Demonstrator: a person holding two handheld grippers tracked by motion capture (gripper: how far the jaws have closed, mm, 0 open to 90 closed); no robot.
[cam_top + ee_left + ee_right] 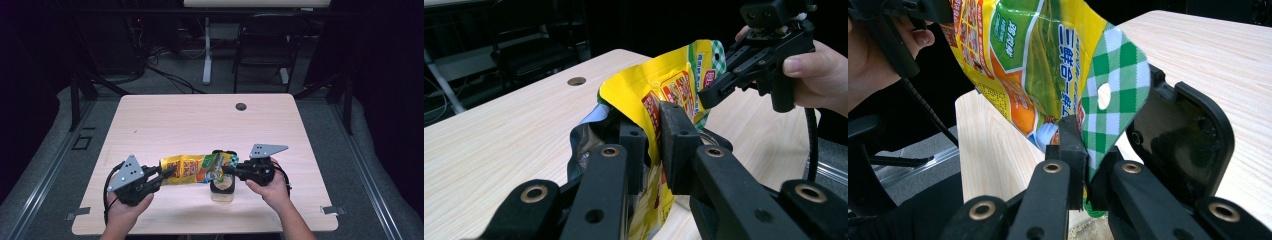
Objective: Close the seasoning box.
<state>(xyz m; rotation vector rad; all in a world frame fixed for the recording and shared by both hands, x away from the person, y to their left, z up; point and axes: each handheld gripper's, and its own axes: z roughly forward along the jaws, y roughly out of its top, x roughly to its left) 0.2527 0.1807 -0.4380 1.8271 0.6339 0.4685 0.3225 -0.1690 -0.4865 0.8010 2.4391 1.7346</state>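
**Snack pouch stretched between two grippers above an open container**

A glossy yellow snack pouch [197,169] hangs lengthwise between the two grippers over the front of the pale wood-grain desk [200,120]. Its film is crinkled and shiny, printed with orange and green panels, and one end carries a green-and-white checked header with a round punched hang hole.

The left gripper [167,172] has its black jaws nearly together on the pouch's opened end; in the left gripper view [651,145] the flat jaws pinch the yellow wall, and the silvery lining shows in the gaping mouth beside them. The right gripper [227,169] is closed on the checked header; in the right gripper view [1083,150] its jaws clamp the thin film just below the hang hole, with almost no gap left between them.

Under the pouch's right half a small clear container [222,187] stands on the desk, its black rounded-rectangle hinged lid [1188,140] swung up and open, matte plastic with a raised rim. The desk top is smooth, with rounded corners and a round dark grommet hole [241,106] near its far edge
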